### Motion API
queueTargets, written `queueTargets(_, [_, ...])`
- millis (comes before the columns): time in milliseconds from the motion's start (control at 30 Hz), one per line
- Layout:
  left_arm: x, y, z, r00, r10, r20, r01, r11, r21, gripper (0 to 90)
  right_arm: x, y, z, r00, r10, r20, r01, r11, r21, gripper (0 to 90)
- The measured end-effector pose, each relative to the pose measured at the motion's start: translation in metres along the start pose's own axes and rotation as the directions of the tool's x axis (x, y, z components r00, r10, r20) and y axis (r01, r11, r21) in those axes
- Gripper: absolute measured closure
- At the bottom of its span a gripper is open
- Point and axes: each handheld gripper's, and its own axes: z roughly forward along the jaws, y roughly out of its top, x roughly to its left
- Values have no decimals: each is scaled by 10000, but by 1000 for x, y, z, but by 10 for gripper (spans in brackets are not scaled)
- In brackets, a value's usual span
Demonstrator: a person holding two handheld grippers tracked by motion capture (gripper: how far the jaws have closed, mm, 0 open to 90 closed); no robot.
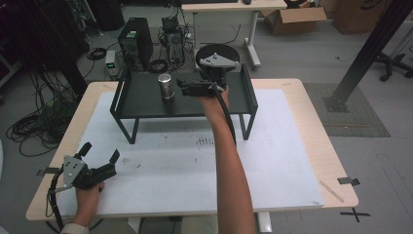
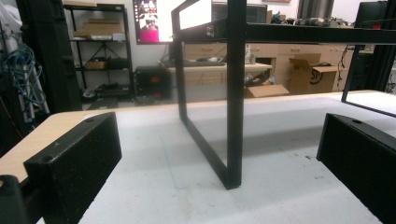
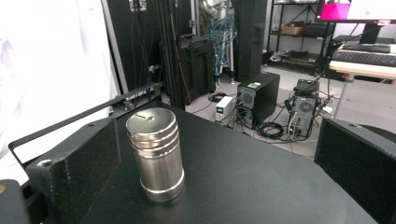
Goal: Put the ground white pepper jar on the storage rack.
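Low at the desk's near left corner, we rest our left gripper, jaws spread wide and holding nothing, facing the shelf's leg across bare mat. Our right arm stretches straight forward over the desk, its gripper level above the shelf top, jaws wide apart. The can stands upright, long axis vertical, lid up, just beyond our jaws, nearer the left one. Open shelf surface lies around it; side rails rise at both ends.

Right tongs beside steel canister on black shelf.
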Motion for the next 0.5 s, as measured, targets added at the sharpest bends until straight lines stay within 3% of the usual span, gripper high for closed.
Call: queueTargets(500, [0, 0, 0, 10000, 3, -3, -3, 10000, 16, 2, -1, -10, -34, 9983, -164, 563, 193, 9985, -515, 0])
